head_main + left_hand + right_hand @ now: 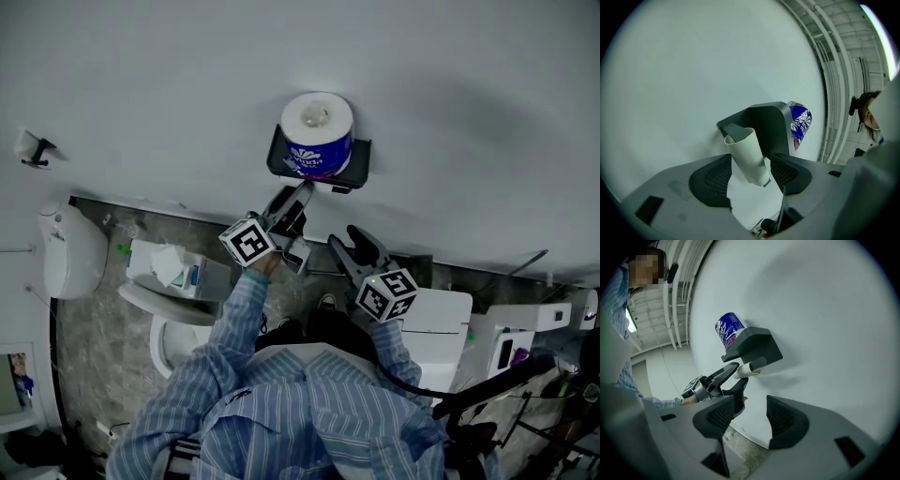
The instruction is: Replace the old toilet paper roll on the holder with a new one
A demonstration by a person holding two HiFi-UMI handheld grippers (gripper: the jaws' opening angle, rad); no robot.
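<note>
Jaws of the left gripper (751, 160) are spread, unclenched, round the spent cardboard tube (743, 150) at mid-frame, the right gripper (752, 404) is held open and empty; clamping the tube for removal is judged next.

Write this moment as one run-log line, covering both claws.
left claw: open, empty tube between | right claw: open, empty | new roll: on top of holder

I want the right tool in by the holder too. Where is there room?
Bare wall lies free left and right of the holder. Crowded: its top carries the new roll, and beneath it the left tool, open, straddles the empty tube.
</note>
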